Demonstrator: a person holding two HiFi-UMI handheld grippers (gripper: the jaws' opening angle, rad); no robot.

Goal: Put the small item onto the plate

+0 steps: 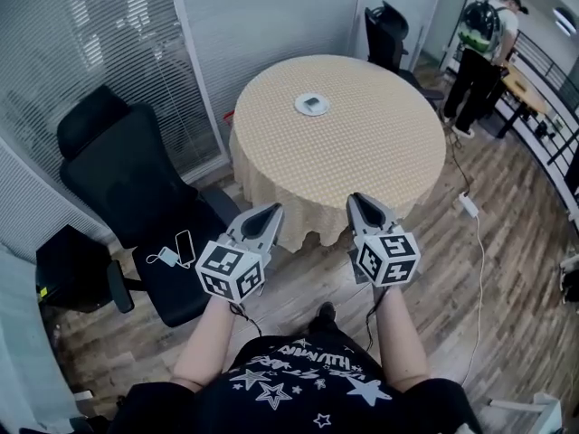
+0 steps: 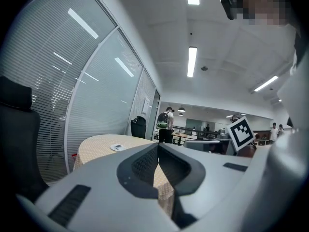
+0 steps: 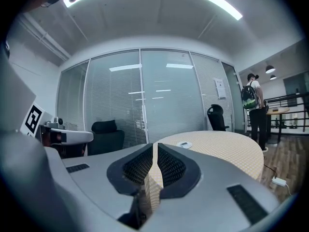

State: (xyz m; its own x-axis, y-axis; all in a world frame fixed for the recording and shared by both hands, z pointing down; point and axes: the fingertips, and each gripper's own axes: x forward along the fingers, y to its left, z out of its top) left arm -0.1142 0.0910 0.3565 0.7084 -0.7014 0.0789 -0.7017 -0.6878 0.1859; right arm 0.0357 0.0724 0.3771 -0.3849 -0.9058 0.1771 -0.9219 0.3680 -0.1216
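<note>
Holding both tools level in front of me, I have the left gripper and the right gripper pressed together at the tips, with nothing between the ribbed black pads of either. Both hang short of the round table, over the plank floor. A cloth with a fine yellow check covers the table and falls in soft folds at its edge. Near the far side lies a flat white round plate, and the small grey item sits on its middle; it looks flat and roughly rectangular, but is too small for me to tell its long axis. To my left stands a black padded chair with a phone on its seat. Another black chair stands beyond the table, a person with a backpack further right, and a white power strip on the floor.
</note>
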